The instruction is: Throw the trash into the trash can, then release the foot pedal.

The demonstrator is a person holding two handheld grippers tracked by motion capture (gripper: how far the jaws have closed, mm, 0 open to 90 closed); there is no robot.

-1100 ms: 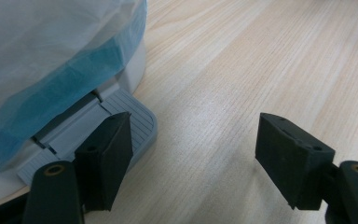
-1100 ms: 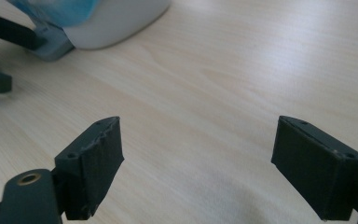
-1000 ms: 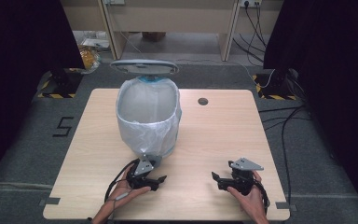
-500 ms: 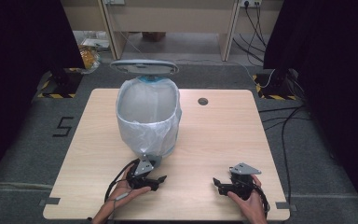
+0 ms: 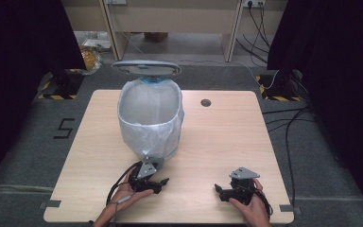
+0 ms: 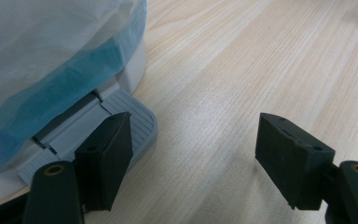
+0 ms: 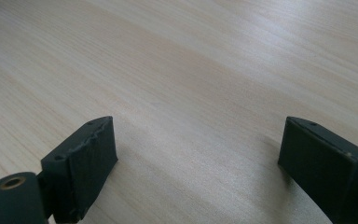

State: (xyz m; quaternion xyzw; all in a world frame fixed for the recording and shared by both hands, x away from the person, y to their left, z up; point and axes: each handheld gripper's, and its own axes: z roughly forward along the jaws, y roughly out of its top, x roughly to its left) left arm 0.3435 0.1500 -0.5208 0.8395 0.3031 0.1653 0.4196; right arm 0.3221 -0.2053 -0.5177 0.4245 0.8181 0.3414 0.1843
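The pedal bin (image 5: 150,118) stands mid-table (image 5: 227,142), lid up; its liner looks thin and slippery. Left gripper (image 6: 196,154) open, one jaw on the stiff pedal (image 6: 140,122); right gripper (image 7: 198,163) open, empty, its jaws just widened

A light wooden table (image 5: 217,142) stands on a grey floor (image 5: 23,156). On it, left of centre towards the far edge, stands a pedal bin (image 5: 150,118) lined with a pale bag, its lid (image 5: 145,68) raised and its grey pedal (image 6: 116,119) facing the near edge. A round cable hole (image 5: 205,102) sits near the far edge.
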